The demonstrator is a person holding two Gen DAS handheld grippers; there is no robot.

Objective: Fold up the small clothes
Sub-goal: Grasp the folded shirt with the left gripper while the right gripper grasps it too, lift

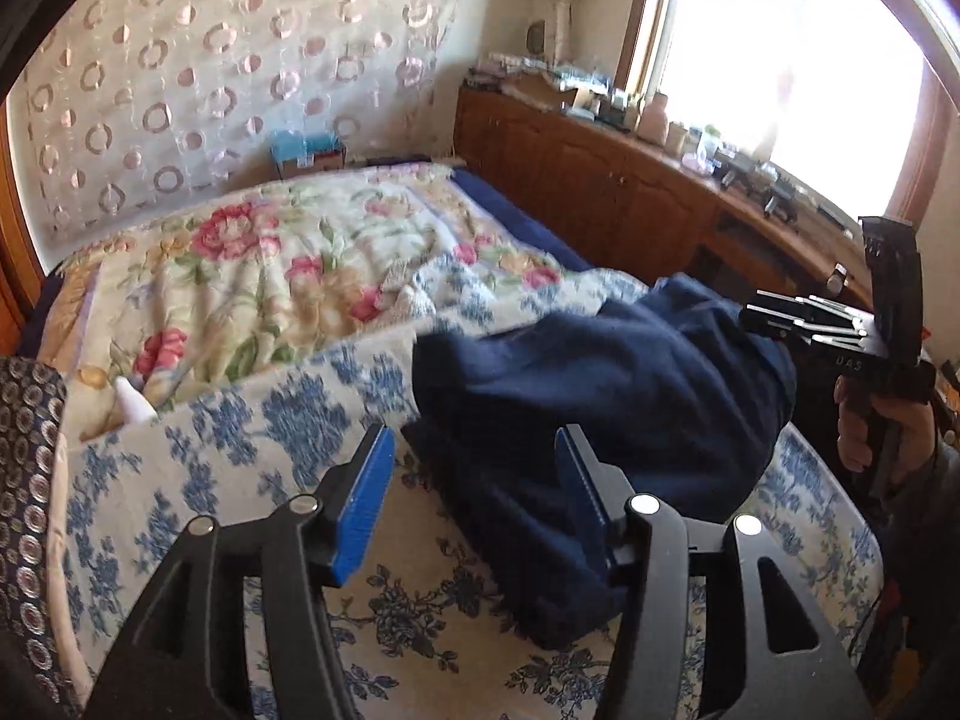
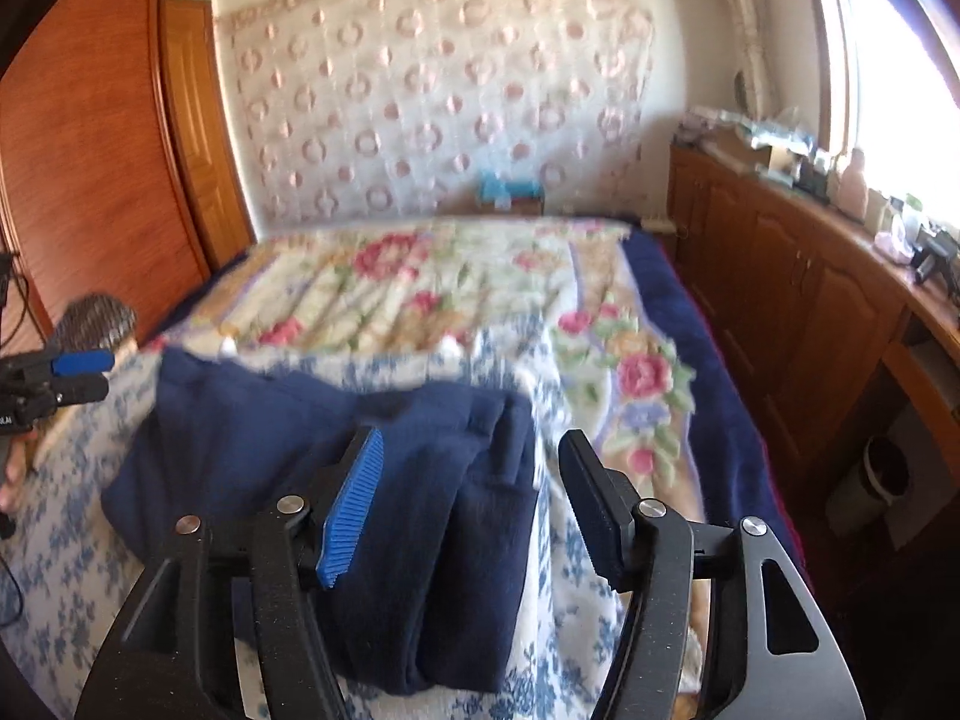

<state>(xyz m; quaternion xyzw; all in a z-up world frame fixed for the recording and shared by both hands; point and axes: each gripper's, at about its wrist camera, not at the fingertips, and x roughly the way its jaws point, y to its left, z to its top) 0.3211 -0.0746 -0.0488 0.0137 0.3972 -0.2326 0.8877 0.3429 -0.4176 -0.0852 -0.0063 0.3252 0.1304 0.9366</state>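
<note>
A wide bed under a floral quilt point(image 2: 420, 294) carried a blue-and-white flowered cloth point(image 1: 252, 420), and on it lay the folded navy fleece garment point(image 2: 336, 468), seemingly doubled over. Left gripper point(image 1: 474, 480) and right gripper point(image 2: 474, 498) hovered spread apart, gripping nothing.

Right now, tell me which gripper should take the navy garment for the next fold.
Probably the right gripper: its open jaws sit directly over the navy garment's folded edge. The left gripper is open too, but only one of its jaws overlaps the cloth.
</note>
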